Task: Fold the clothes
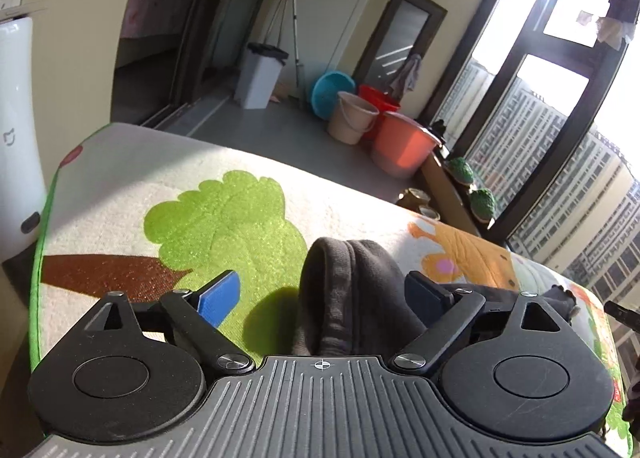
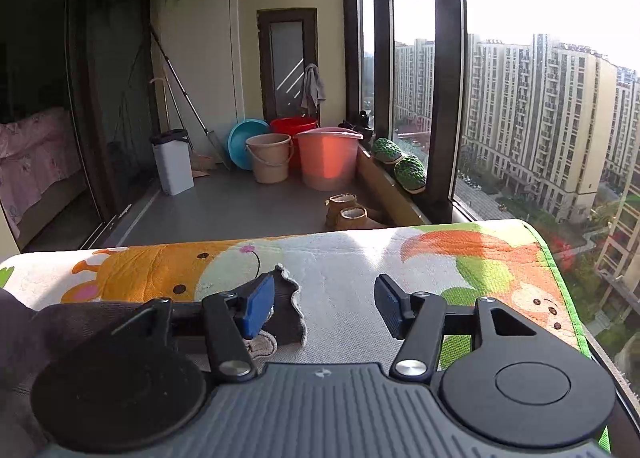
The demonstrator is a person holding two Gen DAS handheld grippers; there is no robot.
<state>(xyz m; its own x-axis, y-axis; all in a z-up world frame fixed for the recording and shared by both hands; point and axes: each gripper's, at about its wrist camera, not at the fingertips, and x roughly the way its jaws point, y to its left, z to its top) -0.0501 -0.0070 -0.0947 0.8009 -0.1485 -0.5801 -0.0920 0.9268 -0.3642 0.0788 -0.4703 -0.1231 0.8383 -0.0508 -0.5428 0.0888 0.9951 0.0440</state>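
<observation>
1. Clearly between folds — the dark garment (image 1: 352, 298) lies bunched on the cartoon mat (image 1: 224, 217), near its green tree.
2. Left hand-held gripper (image 1: 324, 298) gapes wide, astride the garment, gripping nothing.
3. Right hand-held gripper (image 2: 324, 308) stands half open, empty, beside the garment's ragged edge.
4. Next, probably: pinch an edge — then fold across.

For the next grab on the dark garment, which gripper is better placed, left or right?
Left, probably. The left gripper has the folded edge of the dark garment lying between its open jaws. The right gripper mostly frames bare printed mat, with only the garment's ragged end by one pad.
</observation>
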